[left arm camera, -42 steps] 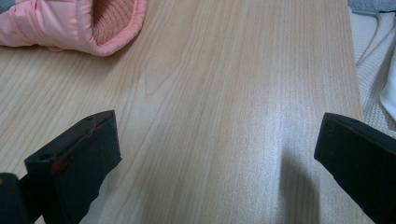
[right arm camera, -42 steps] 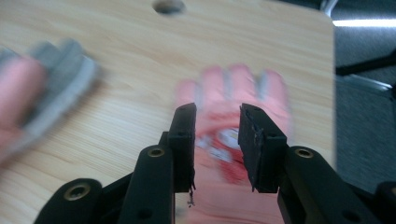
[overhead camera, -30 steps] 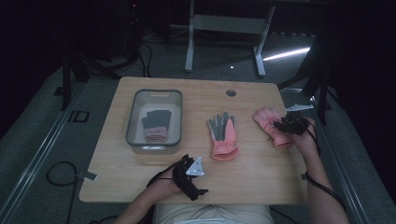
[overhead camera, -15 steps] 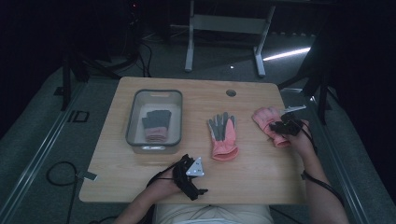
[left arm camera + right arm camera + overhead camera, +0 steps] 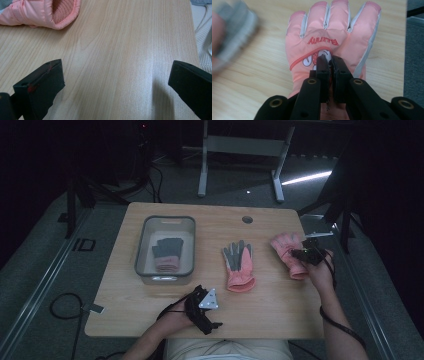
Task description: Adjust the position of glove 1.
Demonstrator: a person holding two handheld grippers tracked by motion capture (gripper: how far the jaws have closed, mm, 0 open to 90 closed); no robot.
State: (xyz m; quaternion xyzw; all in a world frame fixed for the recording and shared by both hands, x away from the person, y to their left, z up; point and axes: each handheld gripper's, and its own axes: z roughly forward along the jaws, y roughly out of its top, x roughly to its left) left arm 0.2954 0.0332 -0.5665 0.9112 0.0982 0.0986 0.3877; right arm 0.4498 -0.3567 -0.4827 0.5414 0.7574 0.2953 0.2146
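A pink glove (image 5: pixel 286 249) printed with "Bunny" lies palm down at the table's right edge. My right gripper (image 5: pixel 306 254) has just been closing and is shut on a fold of its back (image 5: pixel 332 32), the jaws of my right gripper (image 5: pixel 329 58) pinching the fabric near the cartoon print. A second pink glove with a grey palm (image 5: pixel 239 265) lies mid-table. My left gripper (image 5: pixel 207 302) rests near the front edge, open over bare wood (image 5: pixel 125 37), with the second glove's cuff (image 5: pixel 50 12) beyond its left jaw.
A clear grey-rimmed bin (image 5: pixel 145 227) on the left half of the table holds another grey and pink glove (image 5: pixel 166 255). A round cable hole (image 5: pixel 247 219) sits near the far edge. Grey floor lies past the table's right edge (image 5: pixel 413 50).
The right gripper's jaws have closed onto the pink glove at the right. That hand has shifted slightly, and the glove's cuff end has bunched under it. The left hand has stayed put.
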